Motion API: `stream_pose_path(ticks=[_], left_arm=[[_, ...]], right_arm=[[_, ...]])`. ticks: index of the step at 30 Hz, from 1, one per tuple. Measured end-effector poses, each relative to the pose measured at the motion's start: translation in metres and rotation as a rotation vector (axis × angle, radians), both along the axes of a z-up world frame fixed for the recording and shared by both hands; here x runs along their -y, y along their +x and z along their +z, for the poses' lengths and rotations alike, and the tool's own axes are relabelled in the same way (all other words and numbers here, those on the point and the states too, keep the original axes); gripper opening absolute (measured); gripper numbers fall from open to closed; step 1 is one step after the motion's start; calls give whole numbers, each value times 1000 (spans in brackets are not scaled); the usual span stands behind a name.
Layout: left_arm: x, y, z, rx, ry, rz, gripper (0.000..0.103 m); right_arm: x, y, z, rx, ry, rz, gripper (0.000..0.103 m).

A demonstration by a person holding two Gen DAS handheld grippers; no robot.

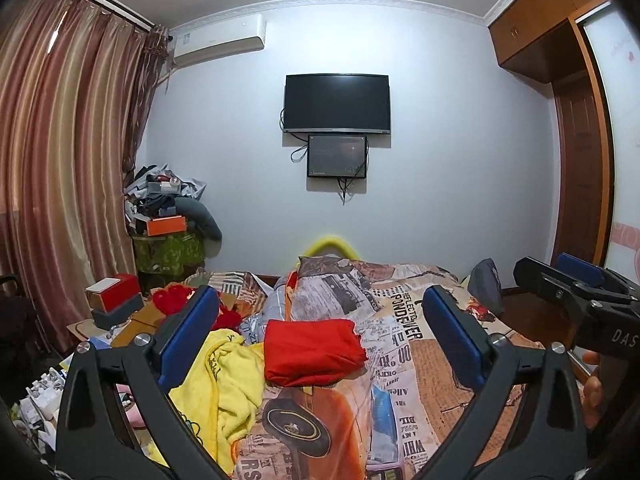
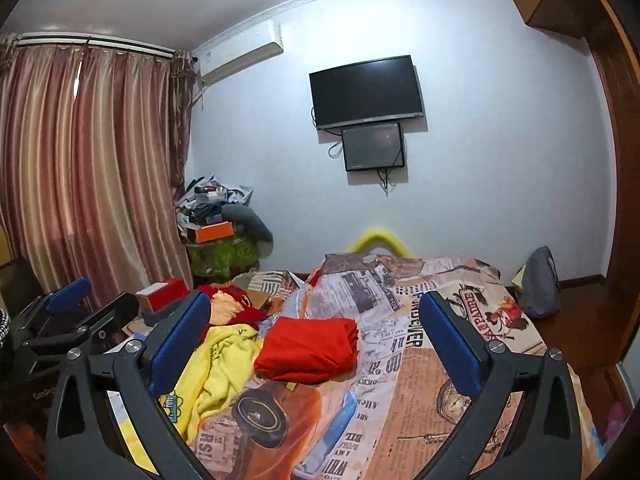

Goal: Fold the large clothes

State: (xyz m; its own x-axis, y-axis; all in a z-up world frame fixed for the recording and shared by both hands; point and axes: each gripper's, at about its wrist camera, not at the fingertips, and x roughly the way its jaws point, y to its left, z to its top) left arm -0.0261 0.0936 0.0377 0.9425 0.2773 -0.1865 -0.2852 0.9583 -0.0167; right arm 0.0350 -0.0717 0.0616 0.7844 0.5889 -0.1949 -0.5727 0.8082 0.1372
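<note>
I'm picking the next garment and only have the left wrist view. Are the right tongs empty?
Observer: Yes. The right tongs stand wide open with nothing clamped. The folded red garment lies on the bed beyond them.
Operator: What's on the bed's right side, behind my finger?
Observer: Only the bedcover, with a "PADRES" print. No clothes lie on that part.
Operator: And the floor beside it?
Observer: A pink thing lies low by the bed, too blurred to name.

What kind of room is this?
Most likely a bedroom in a home: there is a bed with a printed cover, clothes lying on it, a TV on the wall, and long curtains.
</note>
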Motion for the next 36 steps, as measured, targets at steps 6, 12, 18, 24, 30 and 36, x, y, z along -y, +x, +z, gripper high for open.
stream_pose_path(ticks=[6, 12, 18, 24, 30, 36], left_arm=[[-4, 5, -3, -18, -19, 0, 103], [-5, 6, -9, -30, -30, 1, 103], [-8, 9, -12, -41, -44, 1, 103], [-11, 12, -13, -48, -59, 7, 103], [-11, 14, -15, -59, -65, 1, 103], [-7, 14, -15, -59, -51, -2, 103]], right_arm=[[0, -4, -4, -4, -12, -3, 103], [-1, -6, -5, -9, -28, -3, 103], [0, -5, -4, -17, -37, 1, 103], [1, -4, -4, -27, -44, 0, 103], [1, -4, -3, -29, -46, -1, 103], [1, -4, -4, -31, -48, -1, 103]])
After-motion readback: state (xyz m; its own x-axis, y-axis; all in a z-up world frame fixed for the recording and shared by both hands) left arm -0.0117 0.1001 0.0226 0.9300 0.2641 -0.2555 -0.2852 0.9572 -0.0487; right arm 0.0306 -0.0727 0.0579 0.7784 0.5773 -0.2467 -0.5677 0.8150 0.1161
